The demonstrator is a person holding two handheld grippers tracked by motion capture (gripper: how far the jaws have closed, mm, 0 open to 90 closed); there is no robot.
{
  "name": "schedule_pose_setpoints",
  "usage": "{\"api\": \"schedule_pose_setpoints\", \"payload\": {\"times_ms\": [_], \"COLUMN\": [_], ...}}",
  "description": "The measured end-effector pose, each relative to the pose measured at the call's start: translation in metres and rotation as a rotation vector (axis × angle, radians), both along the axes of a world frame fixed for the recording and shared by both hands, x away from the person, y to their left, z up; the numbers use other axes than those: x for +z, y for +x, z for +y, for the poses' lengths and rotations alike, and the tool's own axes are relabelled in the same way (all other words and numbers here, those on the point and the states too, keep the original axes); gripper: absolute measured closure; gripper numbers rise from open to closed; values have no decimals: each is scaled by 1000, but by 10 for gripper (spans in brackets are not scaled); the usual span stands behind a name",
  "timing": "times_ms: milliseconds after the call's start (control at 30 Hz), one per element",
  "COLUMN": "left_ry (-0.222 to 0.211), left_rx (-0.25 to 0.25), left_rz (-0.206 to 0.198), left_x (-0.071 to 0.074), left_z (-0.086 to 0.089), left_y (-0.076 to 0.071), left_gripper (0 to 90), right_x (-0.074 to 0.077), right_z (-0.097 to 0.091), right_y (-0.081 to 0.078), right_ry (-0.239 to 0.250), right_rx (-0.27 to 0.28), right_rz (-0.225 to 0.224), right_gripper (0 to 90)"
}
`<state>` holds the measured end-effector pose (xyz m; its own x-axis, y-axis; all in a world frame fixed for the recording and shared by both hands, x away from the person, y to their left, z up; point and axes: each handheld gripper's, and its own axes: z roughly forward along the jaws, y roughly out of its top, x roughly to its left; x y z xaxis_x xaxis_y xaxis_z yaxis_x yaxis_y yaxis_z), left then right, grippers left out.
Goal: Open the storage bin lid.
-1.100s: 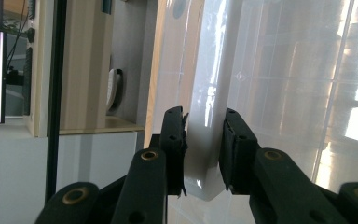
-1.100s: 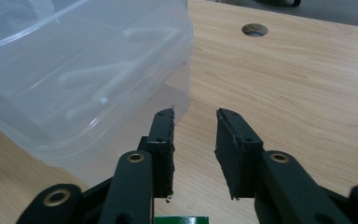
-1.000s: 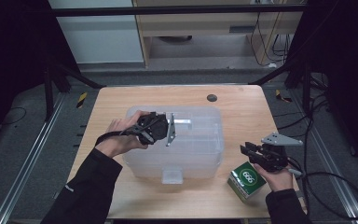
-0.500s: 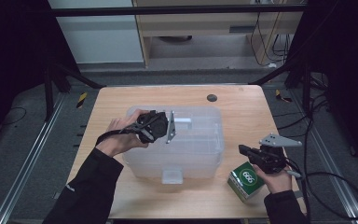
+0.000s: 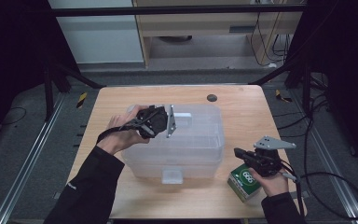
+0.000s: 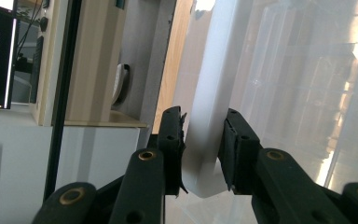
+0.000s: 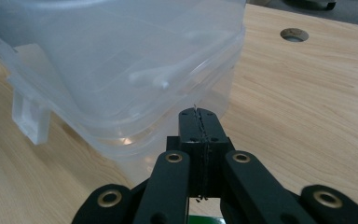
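A clear plastic storage box (image 5: 196, 140) with its lid on stands in the middle of the wooden table (image 5: 242, 112). My left gripper (image 5: 145, 114) is turned on its side over the box's left far part. In the left gripper view, the left gripper (image 6: 203, 140) is shut on the lid's white rim (image 6: 209, 93), with both pads pressing on it. My right gripper (image 5: 237, 151) hovers by the box's right front corner, above a small green carton (image 5: 244, 179). The right gripper (image 7: 199, 121) is shut with nothing between its jaws, its tips just short of the box (image 7: 121, 60).
A white latch tab (image 5: 172, 176) hangs at the middle of the box's front wall. A round hole (image 5: 211, 97) sits in the tabletop behind the box. Bare wood lies to the right of the box and along the far edge. Cables trail on the floor at right.
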<state>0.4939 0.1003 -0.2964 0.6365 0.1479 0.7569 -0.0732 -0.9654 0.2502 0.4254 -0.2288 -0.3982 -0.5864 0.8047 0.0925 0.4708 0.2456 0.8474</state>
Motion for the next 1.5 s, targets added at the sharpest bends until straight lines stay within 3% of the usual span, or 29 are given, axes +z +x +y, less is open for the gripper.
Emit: {"api": "schedule_pose_setpoints", "payload": {"times_ms": [367,700,1033,1133,1333,1400,1500], "left_ry": [-61,-89,-116,-128,-127,-154,-227], "left_rx": [40,71,85,81,79,73,70], "left_rz": [-7,-17,4,10,15,22,33], "left_x": [6,13,16,16,16,19,25], "left_z": [0,-1,0,1,9,14,25], "left_y": [11,25,34,33,27,24,17], "left_gripper": [695,688,678,673,530,499,463], "right_x": [-2,-2,2,2,0,0,0], "right_z": [7,17,31,32,33,33,32], "right_y": [-2,-4,0,1,1,1,1], "right_ry": [15,44,103,101,98,100,105], "right_rx": [28,53,55,50,44,44,47], "right_rz": [2,-11,-44,-43,-39,-40,-37], "right_gripper": [900,900,900,900,900,900,900]}}
